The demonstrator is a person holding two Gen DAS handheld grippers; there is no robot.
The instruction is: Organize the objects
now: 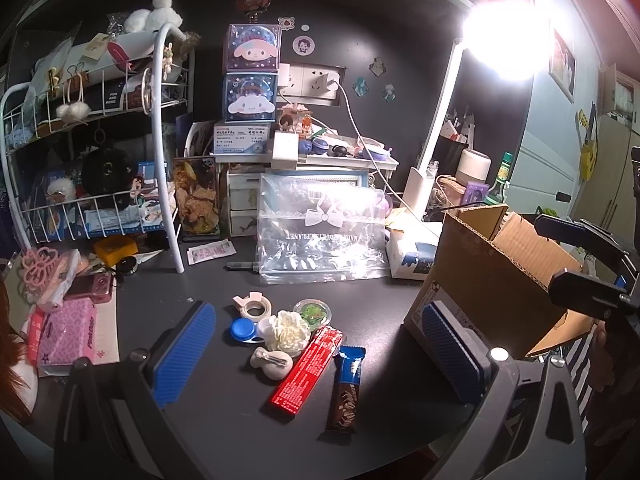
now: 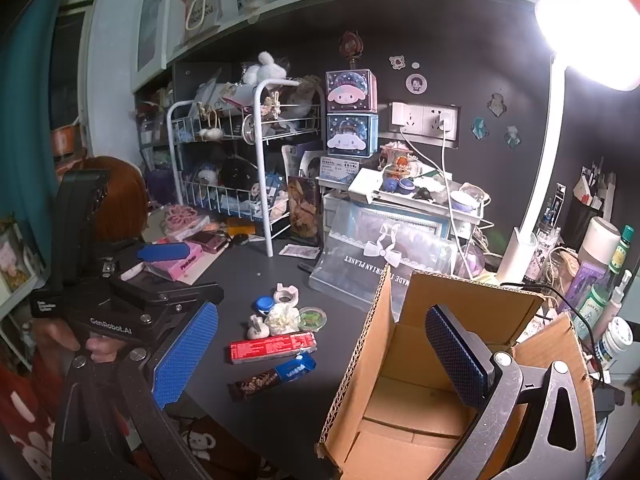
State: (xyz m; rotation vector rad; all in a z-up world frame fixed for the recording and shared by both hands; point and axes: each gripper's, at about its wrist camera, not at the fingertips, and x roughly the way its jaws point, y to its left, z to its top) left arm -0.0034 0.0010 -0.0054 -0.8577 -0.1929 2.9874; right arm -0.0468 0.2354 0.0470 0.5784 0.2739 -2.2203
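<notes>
So, your left gripper [image 1: 320,360] has its jaws spread wide and empty above the tabletop [image 1: 224,284], and the small things to tidy lie right between them. From the left jaw toward the right you have the tape dispenser [image 1: 252,307], the blue lens case [image 1: 242,330], the cream fabric flower [image 1: 287,331], the pale hair clip [image 1: 272,362], the green round tin [image 1: 311,312], the red box [image 1: 308,369] and the chocolate bar [image 1: 346,387]. The cardboard box [image 1: 484,280] stands just behind the right jaw.

Probably the bar or the red box is the easiest first pick. Turn so the jaws cross its narrow width, come down level, and close on that item only, since the two lie very close together.

Your right gripper [image 2: 320,360] also has its jaws apart, holding nothing, with the right jaw over the open cardboard box [image 2: 376,344].

That view shows the box interior, bare; the left view sees only its outer wall and flaps. The left view shows the pile more closely.
</notes>
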